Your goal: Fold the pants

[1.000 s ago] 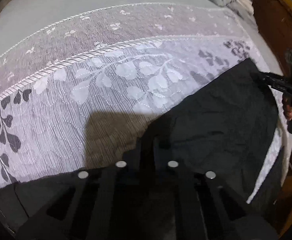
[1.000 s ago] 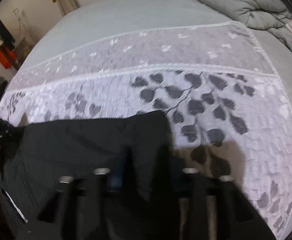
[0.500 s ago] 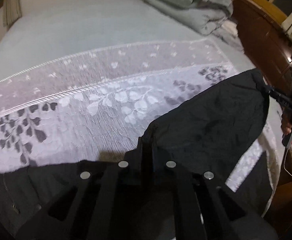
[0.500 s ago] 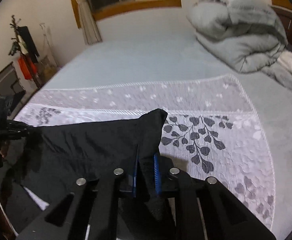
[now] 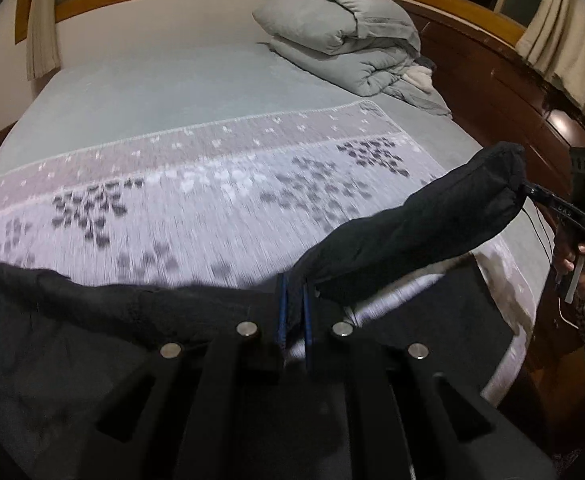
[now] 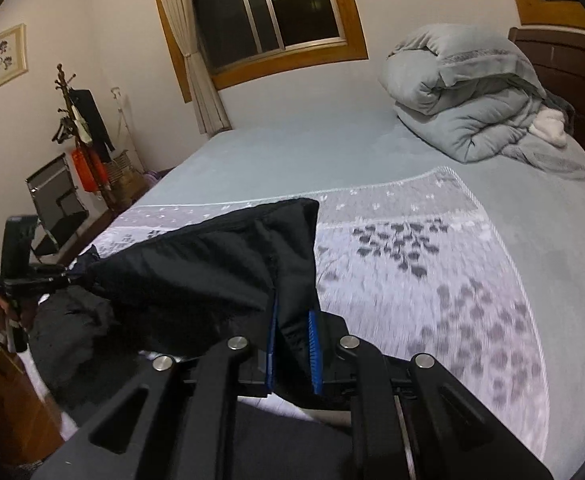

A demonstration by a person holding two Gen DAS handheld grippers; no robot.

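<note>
The black pants hang lifted between my two grippers above the bed. My left gripper is shut on one end of the fabric, pinched between its blue pads. My right gripper is shut on the other end, with a corner of the pants sticking up past its pads. In the left wrist view the right gripper holds the far tip of the pants at the right. In the right wrist view the left gripper holds it at the left. More black fabric droops to the lower left.
A patterned white and grey blanket covers the near part of the bed. A folded grey duvet lies at the head, by the dark wooden headboard. A coat stand and chair stand off the bed's left side.
Both grippers have risen from the bed with the pants' edge in them. The fabric has gone from lying flat to hanging taut in the air between them.
</note>
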